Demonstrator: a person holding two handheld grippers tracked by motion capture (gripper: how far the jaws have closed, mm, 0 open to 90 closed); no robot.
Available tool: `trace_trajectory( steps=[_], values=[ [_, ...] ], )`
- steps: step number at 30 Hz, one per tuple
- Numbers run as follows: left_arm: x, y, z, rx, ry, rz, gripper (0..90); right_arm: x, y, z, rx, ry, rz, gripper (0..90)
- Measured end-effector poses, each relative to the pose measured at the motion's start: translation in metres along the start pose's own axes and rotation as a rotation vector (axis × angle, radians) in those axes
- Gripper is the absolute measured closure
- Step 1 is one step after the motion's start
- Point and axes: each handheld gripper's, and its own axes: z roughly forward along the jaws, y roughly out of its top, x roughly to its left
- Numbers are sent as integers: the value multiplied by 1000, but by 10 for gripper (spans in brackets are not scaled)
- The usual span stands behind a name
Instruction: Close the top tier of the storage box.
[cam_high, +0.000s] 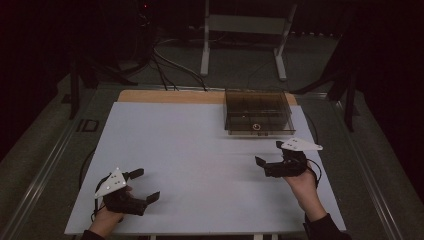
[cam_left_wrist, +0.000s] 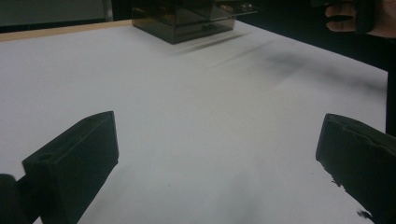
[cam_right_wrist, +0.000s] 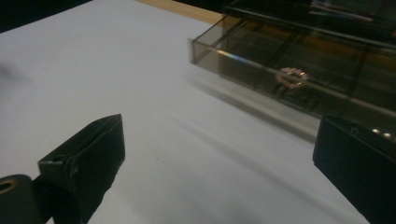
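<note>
- Dark room, cables and a metal stand on the floor at the top of the high view; a white worktop (cam_high: 200, 165) with a wooden edge strip along its far side fills the centre.
- Smoked clear drawer box (cam_high: 257, 111) sits at the upper right of the worktop, touching the far edge area; its drawer looks pulled out a little toward the person.
- Small ring-shaped pull (cam_right_wrist: 292, 77) on the drawer front, upper right of the right gripper view; looks beaded or jewelled, too small to be sure.
- Right gripper (cam_high: 270, 156) hovers near the box, right of centre in the high view, fingers spread wide, nothing between them.
- Left gripper (cam_high: 141, 186) at lower left, well apart from the box, fingers also spread and empty.
- In the left gripper view the box (cam_left_wrist: 187, 21) is at the top centre, with the person's other hand (cam_left_wrist: 359, 18) at the top right corner.
- Likely step: right gripper reaching for the drawer pull.
- Risks: the pull is tiny against wide fingers, so a closing pinch could miss or slip off it.
- The box looks light and nothing braces it, so a tug could drag the whole box across the worktop instead of moving the drawer.
- A low approach could bump the drawer front and shove it back in.
</note>
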Motion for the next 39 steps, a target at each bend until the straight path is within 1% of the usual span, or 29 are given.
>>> trace_trajectory(
  steps=[2,5,7,9,11,13,16,17,19,22,23,26,27,28,29,30,31,33,35,36,37,38,39],
  values=[
    [0,0,0,4,2,2,0,-3,2,1,-6,-20,4,26],
    [0,0,0,-5,2,1,0,-6,5,2,-10,-51,18,27],
    [0,0,0,4,2,3,0,-9,6,3,-14,-63,26,27],
    [0,0,0,-2,3,1,0,-11,6,4,-11,-93,31,27],
    [0,0,0,-4,2,1,0,-13,6,6,-11,-105,39,27],
    [0,0,0,4,2,2,0,-14,7,8,-3,-127,31,27],
    [0,0,0,-6,2,1,0,-14,6,12,3,-134,31,27],
    [0,0,0,-2,1,1,0,-15,6,13,1,-135,33,27],
    [0,0,0,4,1,0,0,-15,5,16,2,-137,44,27],
    [0,0,0,-7,0,-2,0,-16,1,19,6,-148,54,27],
    [0,0,0,-2,-1,1,0,-16,0,20,13,-145,61,27],
    [0,0,0,1,0,1,0,-16,-2,22,25,-150,55,27],
    [0,0,0,-3,0,1,0,-16,-4,22,31,-159,49,27],
    [0,0,0,-3,-2,0,0,-18,-6,23,30,-158,62,27],
    [0,0,0,-3,-2,0,0,-18,-6,23,30,-158,62,27],
    [0,0,0,5,-1,0,0,-18,-7,23,28,-159,71,32],
    [0,0,0,1,-1,0,0,-20,-10,23,21,-174,84,75],
    [0,1,0,-8,-2,-2,0,-22,-12,24,24,-173,99,75],
    [0,0,0,2,-3,0,0,-24,-14,26,35,-179,102,76],
    [0,0,1,3,-2,-1,0,-24,-15,26,40,-174,105,84],
    [1,0,0,1,-3,1,0,-25,-16,27,45,-171,107,129],
    [0,1,0,-4,-2,0,0,-25,-17,27,47,-178,107,147],
    [0,0,0,-4,-2,1,0,-26,-18,28,51,-175,109,147]
  ],
)
